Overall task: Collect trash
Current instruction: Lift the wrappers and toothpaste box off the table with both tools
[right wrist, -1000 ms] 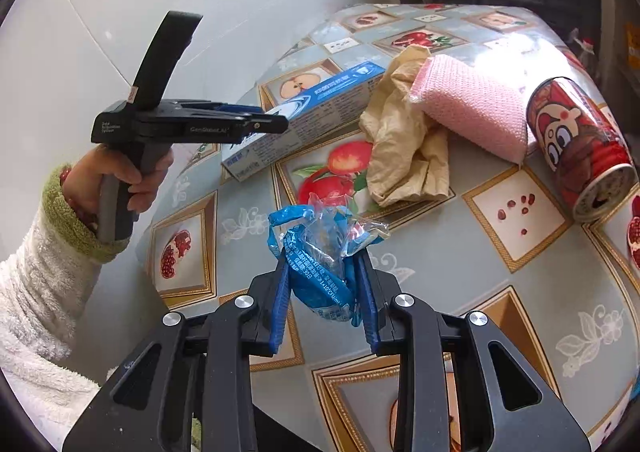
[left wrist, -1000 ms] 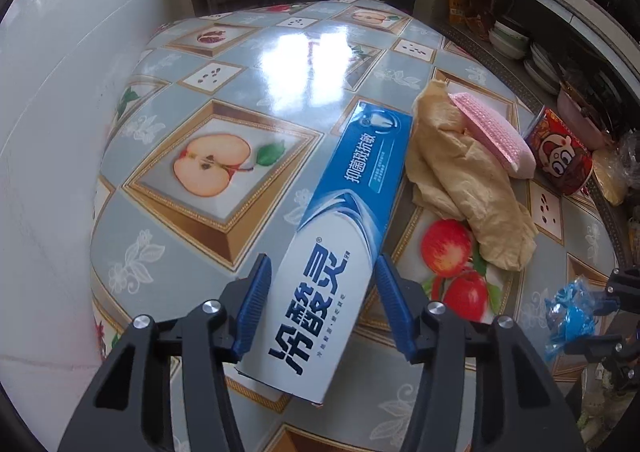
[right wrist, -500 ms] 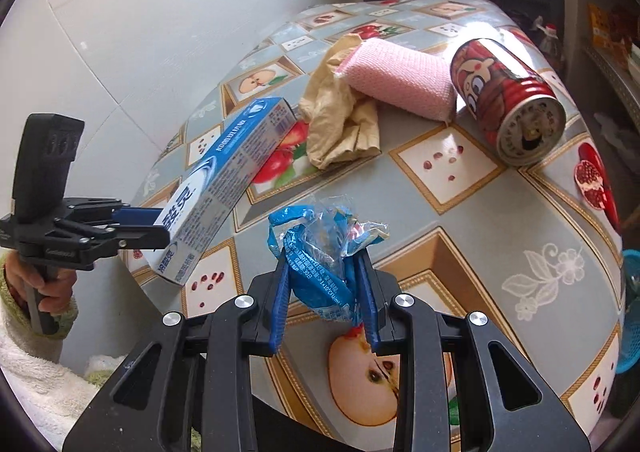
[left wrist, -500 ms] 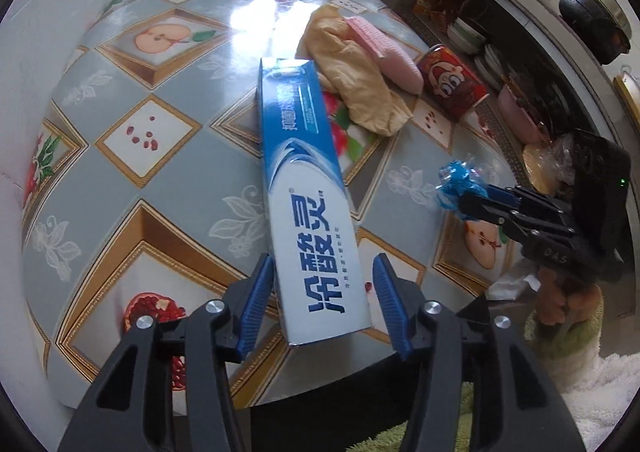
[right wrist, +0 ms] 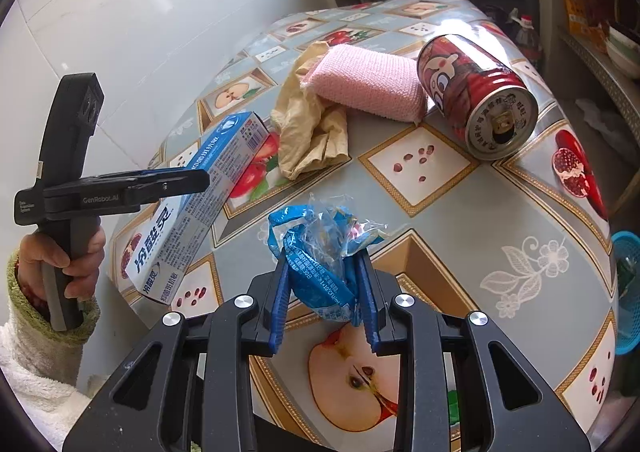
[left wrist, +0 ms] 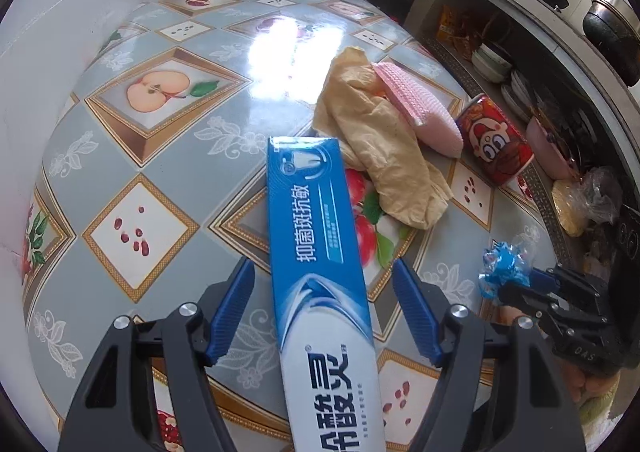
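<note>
The left gripper (left wrist: 322, 316) held the long blue-and-white cardboard toothpaste box (left wrist: 320, 264) clamped a second ago; now its jaws are opening, and in the left wrist view both blue pads (left wrist: 232, 312) stand clear of the box sides with a gap on each side, the box lying loose between them. The box has also slid toward the near edge of the fruit-patterned tablecloth (left wrist: 168, 180), its near end tilted out past the rim in the right wrist view, so this looks like a release, probably to drop it off the table toward a bin I cannot see. The right gripper (right wrist: 326, 304) has not changed: its jaws are squeezed on the crumpled blue plastic wrapper (right wrist: 320, 252), held just above the cloth near the edge. The red drink can (right wrist: 476, 96) on its side, the pink sponge (right wrist: 368, 88) and the beige crumpled cloth (right wrist: 312, 132) remain on the table, still to be judged or collected
</note>
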Action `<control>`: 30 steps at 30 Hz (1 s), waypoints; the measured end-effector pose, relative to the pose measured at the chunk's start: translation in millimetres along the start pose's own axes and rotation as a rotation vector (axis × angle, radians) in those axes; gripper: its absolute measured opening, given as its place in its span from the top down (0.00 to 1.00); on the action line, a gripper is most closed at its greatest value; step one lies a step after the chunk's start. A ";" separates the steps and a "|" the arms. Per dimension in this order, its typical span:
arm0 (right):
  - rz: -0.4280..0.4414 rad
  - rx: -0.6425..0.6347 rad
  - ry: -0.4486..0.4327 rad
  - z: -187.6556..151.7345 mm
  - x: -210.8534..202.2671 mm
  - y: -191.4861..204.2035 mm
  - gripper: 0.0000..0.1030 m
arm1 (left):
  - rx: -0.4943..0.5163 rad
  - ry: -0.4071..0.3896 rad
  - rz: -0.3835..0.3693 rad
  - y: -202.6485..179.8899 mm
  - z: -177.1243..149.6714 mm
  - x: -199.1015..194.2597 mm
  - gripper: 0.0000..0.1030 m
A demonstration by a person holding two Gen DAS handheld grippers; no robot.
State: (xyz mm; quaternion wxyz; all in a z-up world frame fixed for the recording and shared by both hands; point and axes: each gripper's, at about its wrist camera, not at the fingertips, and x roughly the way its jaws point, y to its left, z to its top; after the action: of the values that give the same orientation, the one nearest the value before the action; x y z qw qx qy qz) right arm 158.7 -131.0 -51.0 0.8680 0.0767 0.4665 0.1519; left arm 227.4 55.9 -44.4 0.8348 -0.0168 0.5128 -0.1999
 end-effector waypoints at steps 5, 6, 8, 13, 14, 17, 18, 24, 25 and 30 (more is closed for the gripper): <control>-0.020 -0.005 -0.009 1.3 4.2 4.4 0.72 | -0.005 -0.006 0.035 1.3 0.7 8.3 0.46; -0.025 -0.003 -0.011 0.8 3.1 3.9 0.72 | -0.008 -0.004 0.034 2.1 0.3 9.6 0.48; -0.034 0.005 -0.015 0.2 3.4 3.4 0.72 | -0.020 -0.005 0.021 3.6 -0.2 11.3 0.50; -0.048 0.035 -0.015 -4.1 3.3 -0.6 0.72 | -0.035 -0.016 0.015 5.7 0.1 11.0 0.53; -0.051 0.040 -0.017 -5.1 3.0 -1.5 0.72 | -0.040 -0.018 0.013 5.7 -0.5 10.1 0.53; -0.052 0.054 -0.019 -6.5 1.6 -3.3 0.72 | -0.049 -0.028 0.011 6.9 -3.6 8.0 0.53; -0.053 0.057 -0.019 -6.9 1.2 -4.0 0.72 | -0.052 -0.033 0.010 7.2 -4.7 6.8 0.54; -0.062 0.064 -0.028 -7.0 -2.8 -4.9 0.72 | -0.066 -0.073 -0.002 8.3 -7.0 -4.2 0.54; -0.061 0.067 -0.029 -7.0 -3.1 -5.1 0.72 | -0.064 -0.080 -0.003 7.5 -7.4 -6.3 0.55; -0.058 0.073 -0.028 -8.8 -2.5 -4.1 0.72 | -0.052 -0.104 -0.013 1.3 -10.7 -12.9 0.55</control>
State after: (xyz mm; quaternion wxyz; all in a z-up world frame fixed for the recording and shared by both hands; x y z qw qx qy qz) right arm 150.9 -135.8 -55.0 0.8751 0.0967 0.4617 0.1083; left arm 213.6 63.5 -38.8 0.8581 -0.0524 0.4737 -0.1909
